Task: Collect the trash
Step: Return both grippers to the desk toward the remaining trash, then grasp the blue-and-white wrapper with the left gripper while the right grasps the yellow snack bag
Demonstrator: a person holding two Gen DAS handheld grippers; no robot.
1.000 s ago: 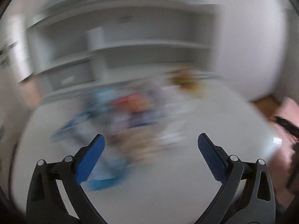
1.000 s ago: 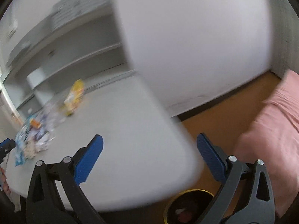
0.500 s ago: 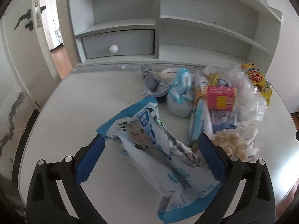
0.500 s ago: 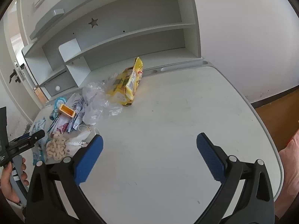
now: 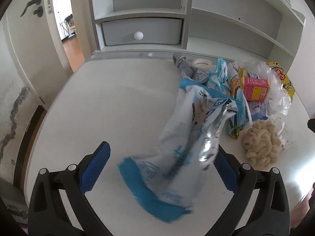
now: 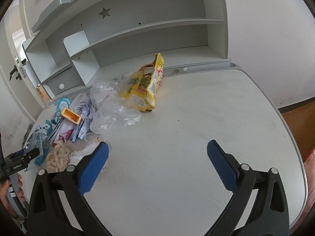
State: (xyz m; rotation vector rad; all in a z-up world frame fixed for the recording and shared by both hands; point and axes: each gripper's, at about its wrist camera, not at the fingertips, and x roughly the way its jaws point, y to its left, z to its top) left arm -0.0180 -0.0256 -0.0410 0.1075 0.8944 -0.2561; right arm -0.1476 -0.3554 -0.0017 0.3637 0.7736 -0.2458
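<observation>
A white desk holds a heap of trash along its left half. The left gripper has its blue fingers spread wide, with a blue-and-white foil bag lying between them; the bag's near end is blurred, and whether the fingers touch it cannot be told. Beyond the bag lie a pink box, a clear plastic bag, a yellow packet and a tape roll. To the bag's right sits a clump of pale puffed snacks. The right gripper hovers over bare desk to the right of the heap, fingers spread and holding nothing. From its view, the yellow packet stands at the heap's far end, nearest the grey shelf unit. A hand grips the left tool at the frame's left edge.
</observation>
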